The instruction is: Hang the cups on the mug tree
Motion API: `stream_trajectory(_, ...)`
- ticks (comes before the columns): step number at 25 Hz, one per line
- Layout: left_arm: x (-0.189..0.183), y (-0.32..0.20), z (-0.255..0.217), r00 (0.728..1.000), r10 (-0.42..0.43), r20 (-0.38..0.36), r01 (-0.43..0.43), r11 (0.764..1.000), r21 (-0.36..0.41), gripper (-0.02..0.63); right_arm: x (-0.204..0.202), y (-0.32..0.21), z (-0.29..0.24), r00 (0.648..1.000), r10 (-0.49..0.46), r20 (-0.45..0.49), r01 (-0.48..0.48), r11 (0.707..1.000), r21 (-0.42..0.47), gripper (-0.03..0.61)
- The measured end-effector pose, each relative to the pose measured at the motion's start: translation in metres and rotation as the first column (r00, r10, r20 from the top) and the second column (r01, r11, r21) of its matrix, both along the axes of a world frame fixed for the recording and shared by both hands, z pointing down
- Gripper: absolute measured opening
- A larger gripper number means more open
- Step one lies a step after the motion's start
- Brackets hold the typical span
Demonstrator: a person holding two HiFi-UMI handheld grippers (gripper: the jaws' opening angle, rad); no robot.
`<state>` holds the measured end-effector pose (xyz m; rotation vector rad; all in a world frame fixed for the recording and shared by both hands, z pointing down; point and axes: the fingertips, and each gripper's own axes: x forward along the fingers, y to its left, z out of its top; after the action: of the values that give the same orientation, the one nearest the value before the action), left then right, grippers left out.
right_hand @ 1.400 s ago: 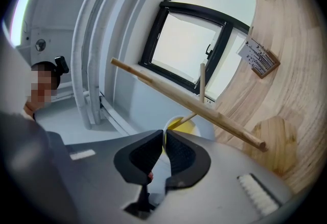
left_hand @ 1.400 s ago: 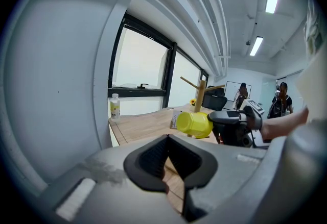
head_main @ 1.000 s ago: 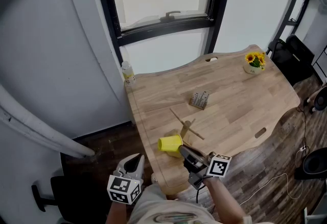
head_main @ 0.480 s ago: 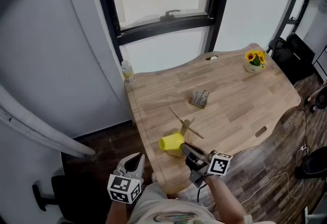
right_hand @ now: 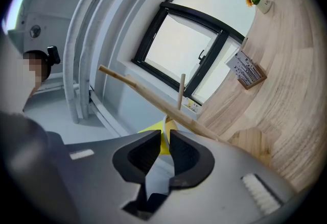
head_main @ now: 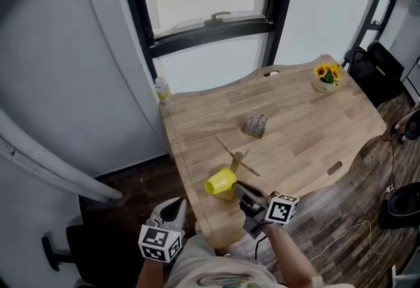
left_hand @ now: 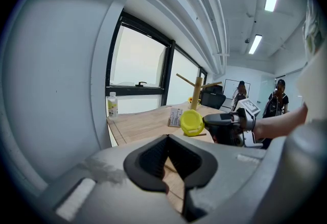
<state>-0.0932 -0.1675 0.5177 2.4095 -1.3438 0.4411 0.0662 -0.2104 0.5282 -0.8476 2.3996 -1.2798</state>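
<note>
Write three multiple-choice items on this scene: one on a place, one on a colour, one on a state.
1. Where on the table does the sunflower pot stand? A far right corner; B far left corner; C middle.
2. What colour is the cup? A red; B yellow; C white.
3. The left gripper's jaws are: A wide apart; B together, empty; C clamped on the cup.
Answers: 1 A, the head view shows it there. 2 B, yellow in every view. 3 B, its own view shows the tips touching with nothing between.
</note>
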Motion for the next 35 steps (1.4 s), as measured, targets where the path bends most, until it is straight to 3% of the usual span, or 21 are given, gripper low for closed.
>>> stream_trajectory(16,-0.004,0.009,0.0,1.0,-0.009,-0.005,0.009,1.0,0.001,0.002,0.004,-0.003,0.01,0.991,0.044,-0.127,-0.044,0.999,0.009,0.029)
stream_trajectory(24,0.003,0.016,-0.004,1.0,0.002,-0.012,-0.002,1.0,0.008,0.002,0.013,0.002,0.003,0.968,0.084,-0.235,-0.073,0.996,0.055,0.104)
stream_trajectory(29,0.01,0.022,-0.011,1.0,0.007,-0.027,-0.006,1.0,0.017,0.002,0.017,0.013,-0.01,0.939,0.117,-0.323,-0.079,0.989,0.128,0.118)
stream_trajectory(35,0.026,0.028,-0.024,0.999,0.022,-0.048,-0.02,0.999,0.051,0.002,0.017,0.031,-0.026,0.868,0.162,-0.47,-0.047,0.968,0.246,0.118)
